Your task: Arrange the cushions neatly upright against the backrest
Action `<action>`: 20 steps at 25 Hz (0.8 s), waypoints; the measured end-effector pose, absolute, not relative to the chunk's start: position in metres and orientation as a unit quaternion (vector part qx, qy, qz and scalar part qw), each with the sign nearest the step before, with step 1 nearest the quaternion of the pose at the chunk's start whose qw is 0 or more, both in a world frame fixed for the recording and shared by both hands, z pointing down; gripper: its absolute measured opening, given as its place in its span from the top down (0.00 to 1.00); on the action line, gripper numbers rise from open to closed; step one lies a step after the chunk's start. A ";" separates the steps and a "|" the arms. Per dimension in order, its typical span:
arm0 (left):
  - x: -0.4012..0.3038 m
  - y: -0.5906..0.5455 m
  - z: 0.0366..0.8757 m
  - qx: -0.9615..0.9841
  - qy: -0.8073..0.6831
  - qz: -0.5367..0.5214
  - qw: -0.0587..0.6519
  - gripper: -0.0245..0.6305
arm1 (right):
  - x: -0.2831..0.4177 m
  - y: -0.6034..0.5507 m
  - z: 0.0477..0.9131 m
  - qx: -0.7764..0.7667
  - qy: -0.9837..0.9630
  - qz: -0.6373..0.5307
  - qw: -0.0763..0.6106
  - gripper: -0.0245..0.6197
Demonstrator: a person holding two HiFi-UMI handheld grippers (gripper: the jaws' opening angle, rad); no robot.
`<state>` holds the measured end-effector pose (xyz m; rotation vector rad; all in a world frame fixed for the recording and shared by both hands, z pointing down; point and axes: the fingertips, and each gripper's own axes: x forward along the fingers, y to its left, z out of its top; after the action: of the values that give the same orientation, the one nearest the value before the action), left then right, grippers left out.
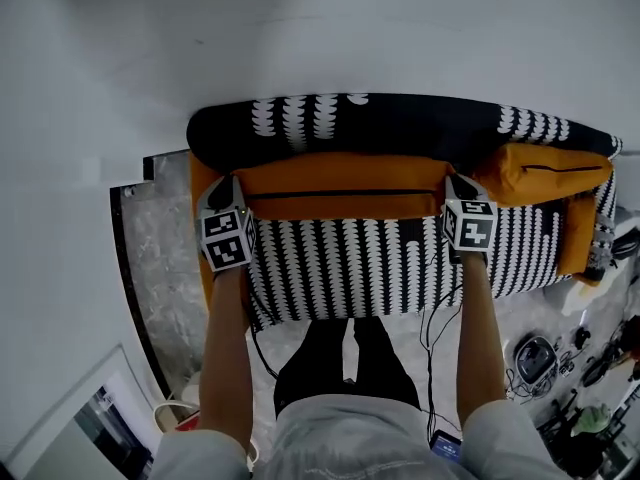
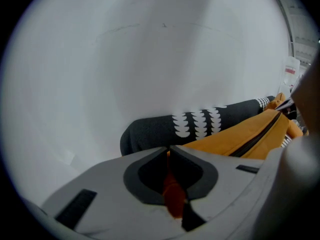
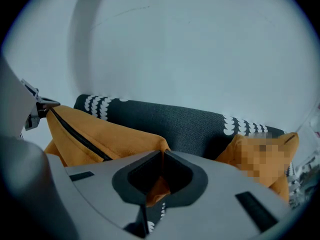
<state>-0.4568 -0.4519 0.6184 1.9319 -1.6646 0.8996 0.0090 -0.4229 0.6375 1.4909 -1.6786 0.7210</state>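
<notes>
The left claw [image 1: 224,186] is pressed together on the left end of the long orange cushion [image 1: 340,190], with orange fabric caught between its tips; the right claw [image 1: 456,184] pinches the same cushion's right end likewise; the cushion stretches between them along the black, white-patterned backrest [image 1: 400,123], its dark zip line showing, above the patterned seat [image 1: 350,268]; a second orange cushion [image 1: 548,173] sits just beside it on the right, against the backrest

Two orange cushions, long cushion [image 1: 340,180] and short cushion [image 1: 545,173], one patterned sofa [image 1: 400,126], two tools, left tool [image 1: 226,184] and right tool [image 1: 456,184].
</notes>
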 end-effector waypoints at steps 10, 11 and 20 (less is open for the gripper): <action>-0.451 -0.515 0.631 0.715 -0.583 0.340 0.182 0.92 | 0.005 -0.477 0.646 0.598 -0.654 0.280 0.370 0.93; -0.451 -0.519 0.632 0.717 -0.580 0.344 0.177 0.92 | 0.002 -0.482 0.647 0.602 -0.654 0.283 0.361 0.94; -0.446 -0.533 0.630 0.725 -0.562 0.363 0.162 0.94 | 0.005 -0.495 0.642 0.606 -0.647 0.302 0.350 0.93</action>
<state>-0.4460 -0.5326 0.6298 2.0702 -1.6037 1.0367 0.0050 -0.4947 0.6424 1.5707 -1.6758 0.7830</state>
